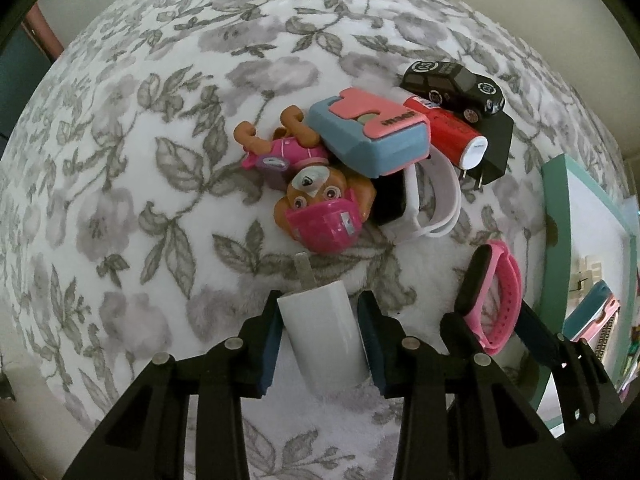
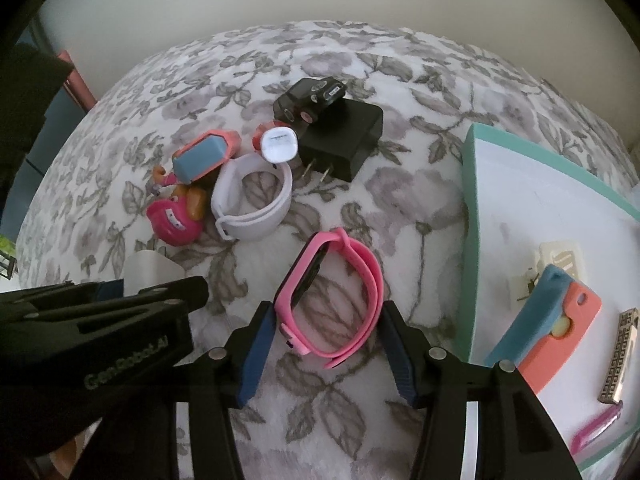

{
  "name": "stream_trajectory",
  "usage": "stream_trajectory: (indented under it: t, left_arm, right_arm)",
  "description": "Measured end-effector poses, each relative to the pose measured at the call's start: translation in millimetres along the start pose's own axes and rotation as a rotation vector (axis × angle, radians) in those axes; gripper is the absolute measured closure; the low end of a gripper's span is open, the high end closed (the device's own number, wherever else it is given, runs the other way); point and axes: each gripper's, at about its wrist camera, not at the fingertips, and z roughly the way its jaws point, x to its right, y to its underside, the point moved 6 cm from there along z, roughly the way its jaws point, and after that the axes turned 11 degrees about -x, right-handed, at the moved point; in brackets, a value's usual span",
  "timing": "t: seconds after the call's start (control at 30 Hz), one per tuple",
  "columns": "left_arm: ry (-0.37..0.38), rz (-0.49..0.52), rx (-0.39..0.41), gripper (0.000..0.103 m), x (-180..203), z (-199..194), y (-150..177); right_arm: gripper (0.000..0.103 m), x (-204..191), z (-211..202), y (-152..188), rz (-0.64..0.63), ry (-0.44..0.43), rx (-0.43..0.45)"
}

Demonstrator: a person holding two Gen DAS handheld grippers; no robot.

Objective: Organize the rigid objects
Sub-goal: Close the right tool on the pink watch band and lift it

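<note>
Clutter pile on floral blanket (image 1: 140,140): puppy toy (image 1: 316,200), blue-pink case (image 1: 372,136), red charger (image 1: 452,136), black toy car (image 1: 456,84), black plug adapter (image 2: 344,140), white watch band (image 2: 252,200), all touching or overlapping

Teal-rimmed tray (image 2: 470,240) just beside pink watch, edge cut off; items inside blurred

Left gripper (image 1: 322,340) pinching white charger (image 1: 324,336), prongs pointing toward pile

Right gripper (image 2: 326,344) fingers squeezing pink watch (image 2: 332,292), looped strap, dark face

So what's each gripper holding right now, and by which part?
The left gripper grips the white charger by its flat sides. The right gripper holds the pink watch across its loop, screen against one pad, strap against the other.
</note>
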Motion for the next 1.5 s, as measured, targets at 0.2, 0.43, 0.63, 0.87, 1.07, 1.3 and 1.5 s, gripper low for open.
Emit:
stream_trajectory:
  t: [0.2,0.43,0.63,0.87,1.07,1.3,1.5]
  left_arm:
    - [0.055,-0.036,-0.003,0.074,-7.4,-2.5,1.8]
    - [0.118,-0.047,0.008,0.074,-5.7,-11.9,4.7]
    - [0.143,-0.046,0.069,0.074,-8.4,-37.8,5.8]
    - [0.177,-0.044,0.141,0.074,-8.2,-66.7,4.6]
    - [0.206,-0.018,0.199,0.074,3.2,-89.7,5.2]
    - [0.212,0.002,0.2,0.074,14.4,-90.9,6.2]
    - [0.188,-0.02,0.149,0.074,7.8,-73.7,6.7]
  right_arm:
    - [0.047,3.9,-2.7,2.6,0.02,-0.016,-0.008]
    - [0.047,6.9,-7.7,4.1,0.031,-0.028,-0.002]
    - [0.048,10.9,-17.1,4.4,0.047,-0.042,0.016]
    - [0.049,18.7,-37.5,0.2,0.08,-0.088,0.07]
    - [0.064,35.4,-61.8,-4.5,0.141,-0.127,0.133]
    - [0.064,47.1,-61.2,-3.8,0.175,-0.174,0.123]
    - [0.063,35.2,-42.2,-2.1,0.119,-0.131,0.072]
